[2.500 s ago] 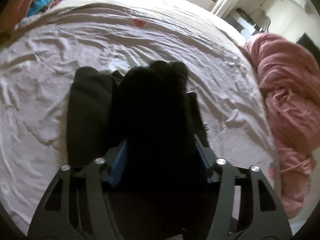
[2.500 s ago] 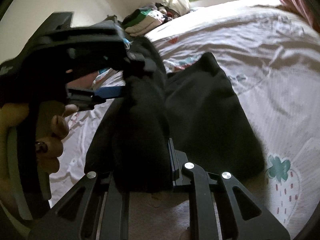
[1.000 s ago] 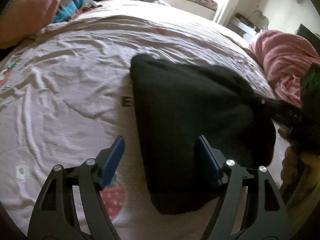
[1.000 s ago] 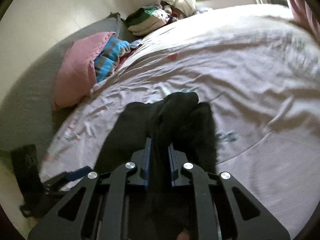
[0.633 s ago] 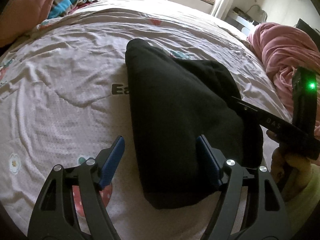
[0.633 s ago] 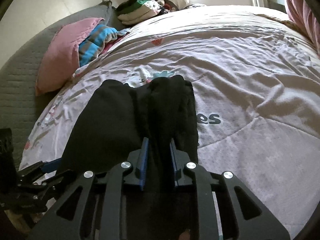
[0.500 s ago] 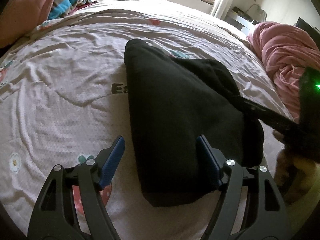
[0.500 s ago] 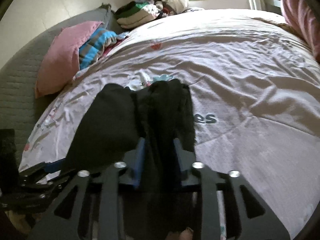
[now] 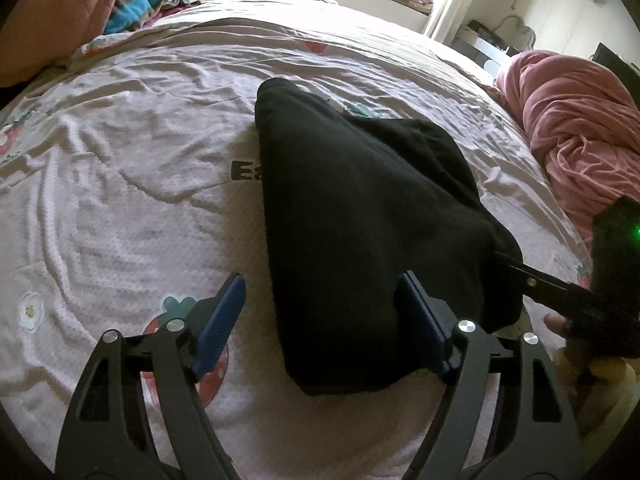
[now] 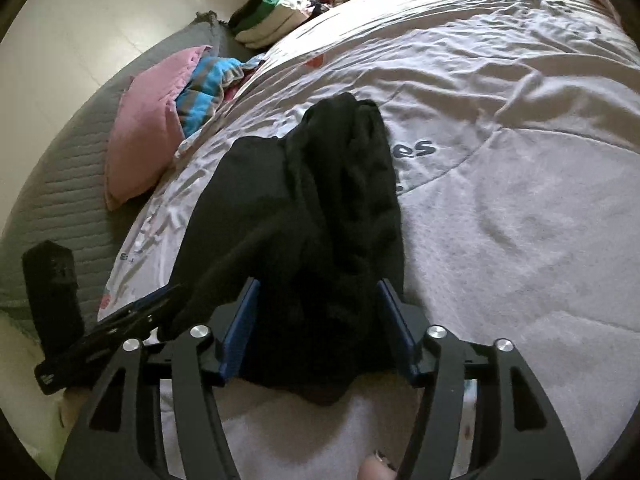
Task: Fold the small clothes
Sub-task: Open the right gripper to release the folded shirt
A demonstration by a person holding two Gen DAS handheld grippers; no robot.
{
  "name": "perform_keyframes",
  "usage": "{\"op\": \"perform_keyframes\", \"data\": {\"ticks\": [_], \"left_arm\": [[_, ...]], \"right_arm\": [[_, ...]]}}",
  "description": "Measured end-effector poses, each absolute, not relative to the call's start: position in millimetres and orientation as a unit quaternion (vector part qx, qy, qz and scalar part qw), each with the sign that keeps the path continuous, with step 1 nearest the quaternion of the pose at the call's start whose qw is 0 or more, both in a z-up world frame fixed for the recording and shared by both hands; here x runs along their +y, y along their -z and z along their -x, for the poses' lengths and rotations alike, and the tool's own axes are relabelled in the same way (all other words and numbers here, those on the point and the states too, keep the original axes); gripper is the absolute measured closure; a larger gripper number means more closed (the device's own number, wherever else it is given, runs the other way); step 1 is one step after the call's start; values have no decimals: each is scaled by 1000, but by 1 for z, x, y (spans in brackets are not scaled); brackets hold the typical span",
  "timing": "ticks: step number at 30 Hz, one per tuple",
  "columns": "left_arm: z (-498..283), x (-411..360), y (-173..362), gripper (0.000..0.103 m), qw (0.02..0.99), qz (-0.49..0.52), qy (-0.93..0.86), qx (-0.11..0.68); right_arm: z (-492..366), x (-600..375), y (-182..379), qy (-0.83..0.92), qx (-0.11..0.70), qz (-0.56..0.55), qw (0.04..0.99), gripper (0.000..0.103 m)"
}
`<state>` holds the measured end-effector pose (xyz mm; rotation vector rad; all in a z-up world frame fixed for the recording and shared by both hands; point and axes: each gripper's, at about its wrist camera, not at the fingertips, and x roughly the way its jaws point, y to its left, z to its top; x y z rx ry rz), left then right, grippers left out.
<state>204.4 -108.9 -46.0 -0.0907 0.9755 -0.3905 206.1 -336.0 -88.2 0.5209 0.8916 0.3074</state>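
Bedroom, wrinkled pale bedsheet [image 9: 120,184] with strawberry print. Pink pillow [image 10: 148,128] far left of black garment [image 9: 352,220]. Garment lies folded mid-bed. Left tool [image 9: 320,320] spread wide, fingers straddling garment's near edge, not gripping. Right tool [image 10: 316,324] also apart, garment's bunched end between its fingers. Pink blanket [image 9: 576,136] right of garment.
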Motion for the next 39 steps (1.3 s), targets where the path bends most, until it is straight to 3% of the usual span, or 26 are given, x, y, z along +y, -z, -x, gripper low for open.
{"op": "perform_keyframes", "data": {"ticks": [1, 4, 8, 15, 18, 20, 23, 25, 28, 30, 32, 39], "left_arm": [[-205, -109, 46, 33, 864, 46, 187, 466], [-204, -110, 42, 33, 865, 44, 186, 464], [-200, -114, 36, 33, 866, 39, 193, 459], [-196, -118, 41, 31, 861, 36, 199, 466], [-195, -117, 41, 31, 861, 37, 198, 468], [-193, -117, 40, 31, 862, 34, 196, 466], [-191, -115, 39, 31, 862, 35, 195, 466], [-188, -114, 37, 31, 863, 35, 195, 465], [-184, -113, 35, 31, 865, 34, 193, 462], [-179, -111, 32, 28, 867, 33, 195, 457], [-174, -111, 29, 24, 870, 30, 195, 452], [-148, -102, 16, 10, 881, 28, 198, 429]], "right_arm": [[-208, -334, 88, -149, 425, -242, 860, 73], [-207, -325, 76, -157, 412, -209, 873, 84], [-195, -317, 47, -146, 378, -139, 903, 85], [-198, -314, 72, -115, 411, -100, 899, 83], [-195, -314, 76, -103, 412, -104, 899, 78], [-191, -315, 74, -91, 410, -96, 902, 69], [-183, -314, 65, -77, 399, -89, 909, 67], [-175, -314, 59, -68, 389, -86, 915, 56], [-160, -318, 48, -50, 368, -82, 925, 29], [-145, -320, 40, -46, 350, -82, 932, 26], [-134, -320, 34, -42, 341, -77, 936, 15], [-98, -308, 18, -35, 312, -52, 948, 5]]}}
